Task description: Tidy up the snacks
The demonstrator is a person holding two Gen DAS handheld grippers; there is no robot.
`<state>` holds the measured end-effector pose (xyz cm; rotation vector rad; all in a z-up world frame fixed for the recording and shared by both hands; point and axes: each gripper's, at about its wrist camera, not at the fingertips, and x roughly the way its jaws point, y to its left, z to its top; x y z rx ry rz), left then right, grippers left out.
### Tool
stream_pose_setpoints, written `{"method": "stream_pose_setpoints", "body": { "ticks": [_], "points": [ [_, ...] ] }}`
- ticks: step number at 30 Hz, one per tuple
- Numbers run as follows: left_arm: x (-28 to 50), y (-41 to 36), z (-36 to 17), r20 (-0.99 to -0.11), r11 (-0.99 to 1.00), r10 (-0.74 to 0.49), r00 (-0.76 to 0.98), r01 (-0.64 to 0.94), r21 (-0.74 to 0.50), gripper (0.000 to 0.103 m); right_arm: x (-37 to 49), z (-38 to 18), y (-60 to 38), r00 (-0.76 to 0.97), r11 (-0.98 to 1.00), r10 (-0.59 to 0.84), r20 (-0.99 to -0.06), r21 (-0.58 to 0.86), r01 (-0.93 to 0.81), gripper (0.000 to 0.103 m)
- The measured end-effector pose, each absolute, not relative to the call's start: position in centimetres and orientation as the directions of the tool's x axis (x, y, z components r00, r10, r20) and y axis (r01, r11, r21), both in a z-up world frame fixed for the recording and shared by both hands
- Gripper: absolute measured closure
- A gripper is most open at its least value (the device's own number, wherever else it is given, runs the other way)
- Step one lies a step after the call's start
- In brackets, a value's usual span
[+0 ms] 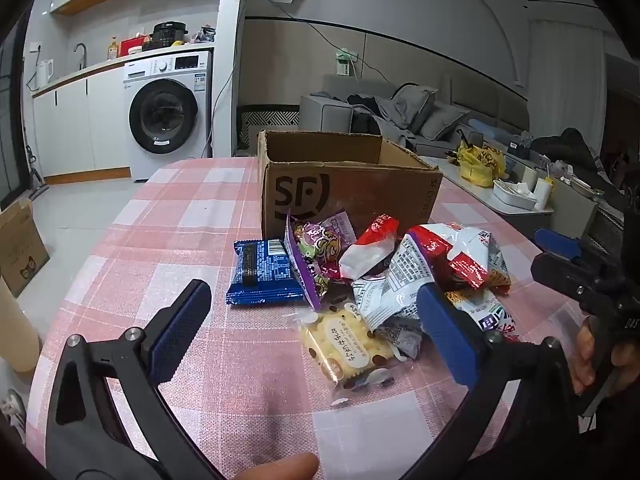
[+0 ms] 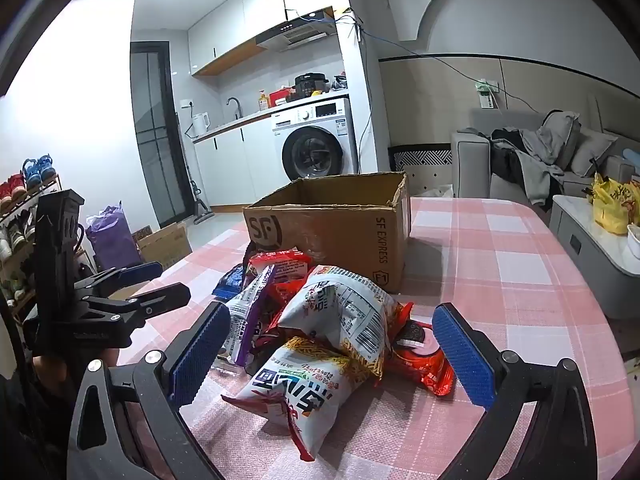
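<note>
Cardboard, brown and printed with black letters, makes up the open box [image 1: 348, 192] that stands on the pink checked tablecloth [image 1: 192, 216]. Just in front of the box lies the heap of snacks [image 2: 320, 328]. At the heap's left end, near the box's front corner, a blue packet [image 1: 262, 274] lies flat, with a purple packet [image 1: 320, 258] leaning just beside it. Further from the box than those, a clear-wrapped pack of pale biscuits [image 1: 346, 350] lies at the near edge of the heap. At the heap's other end, red and white bags [image 1: 444, 264] pile together, and a white noodle-print bag [image 2: 312, 388] lies nearest of all.

Both claws hover on the near side of the heap from the box. Left gripper [image 1: 316, 330]: jaws spread wide, holding nothing. Right gripper [image 2: 332, 358]: likewise wide apart, empty, its blue pads either side of the bags without pressing them.
</note>
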<state>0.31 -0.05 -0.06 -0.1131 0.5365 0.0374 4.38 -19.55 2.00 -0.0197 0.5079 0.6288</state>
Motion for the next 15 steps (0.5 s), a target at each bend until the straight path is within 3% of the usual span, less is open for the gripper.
{"method": "stream_pose_setpoints", "body": {
  "ticks": [15],
  "points": [
    [-0.09, -0.35, 0.16, -0.478, 0.994, 0.005, 0.878, -0.055, -0.091, 0.0, 4.32, 1.94, -19.39, 0.695, 0.814, 0.552, -0.461, 0.119, -0.568, 0.0]
  ]
}}
